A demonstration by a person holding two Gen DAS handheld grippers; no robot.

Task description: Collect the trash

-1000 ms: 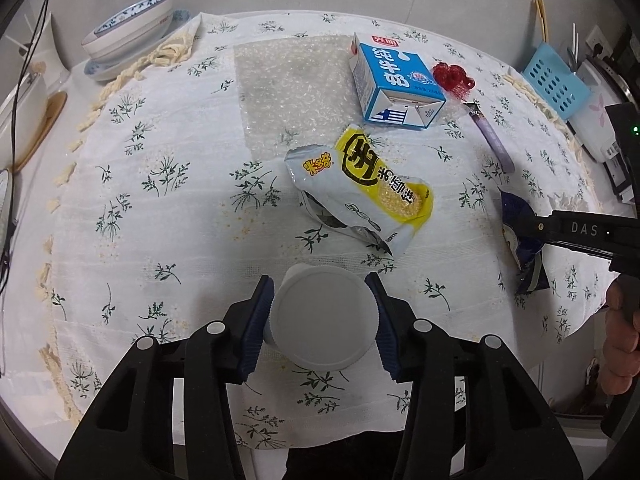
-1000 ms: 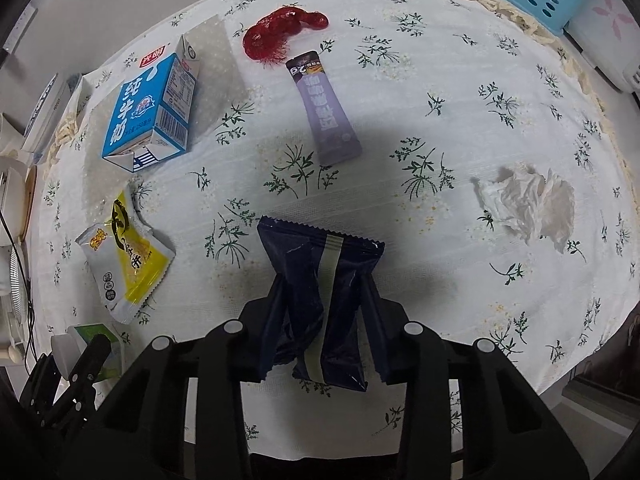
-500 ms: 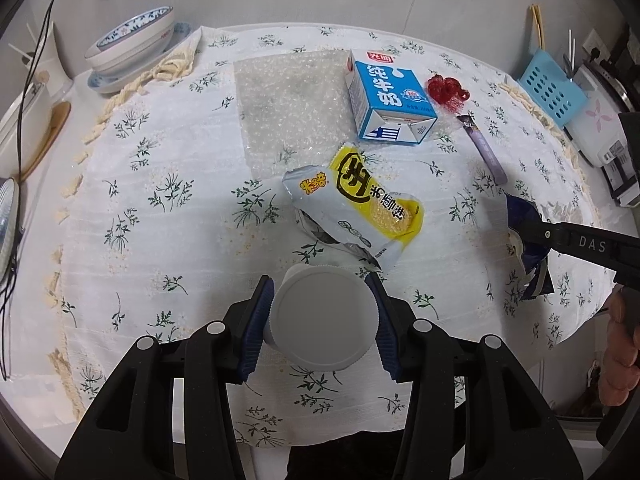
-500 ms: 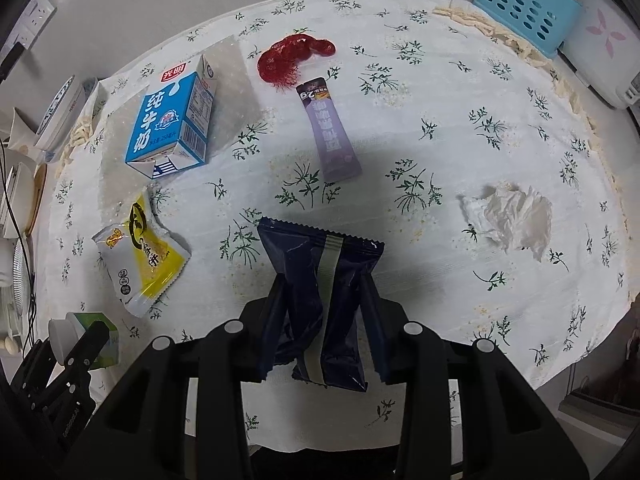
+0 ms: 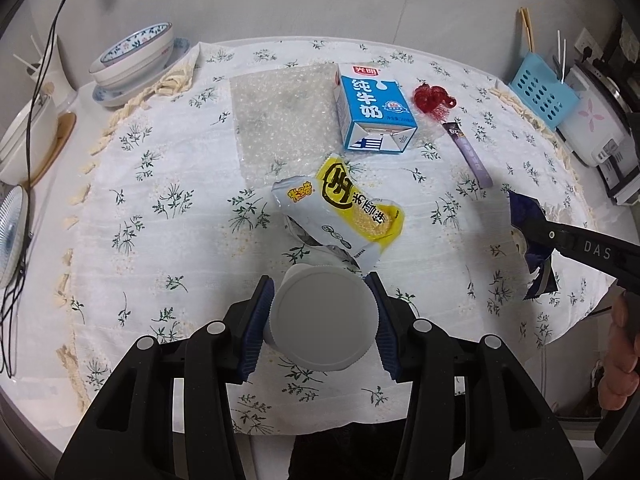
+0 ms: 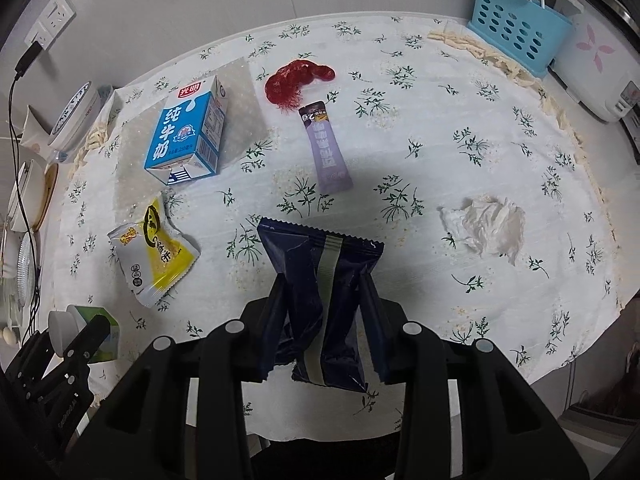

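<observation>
we are holding the left gripper [image 5: 322, 316] above the near edge of the table, its blue pads [image 5: 256, 320] pressing on both sides of a white round-lidded cup [image 5: 323, 318]. from the right wrist view we are seeing the same cup [image 6: 64, 326] with a green label, clamped off to the left and lifted clear of the floral tablecloth [image 5: 160, 168].

we are keeping the right gripper [image 6: 323, 324] closed on a dark blue snack wrapper [image 6: 320, 280], which is hanging crumpled between the fingers; its serrated top edge is fanning out above the fingertips. in the left wrist view that wrapper [image 5: 530, 240] is dangling at the right side, over the cloth's edge.

the other trash is lying on the cloth: a yellow and white snack bag [image 5: 340, 212] just beyond the cup, a blue milk carton [image 5: 372, 112] on its side and partly on a sheet of bubble wrap [image 5: 280, 120], a red net [image 6: 298, 80] near the carton, a purple sachet [image 6: 326, 148] just beside the net, and a crumpled white tissue [image 6: 488, 224] well apart to the right.

stacked bowls [image 5: 136, 56] are sitting at the far left, and a blue basket [image 6: 516, 32] at the far right beside a white appliance [image 6: 600, 60].
</observation>
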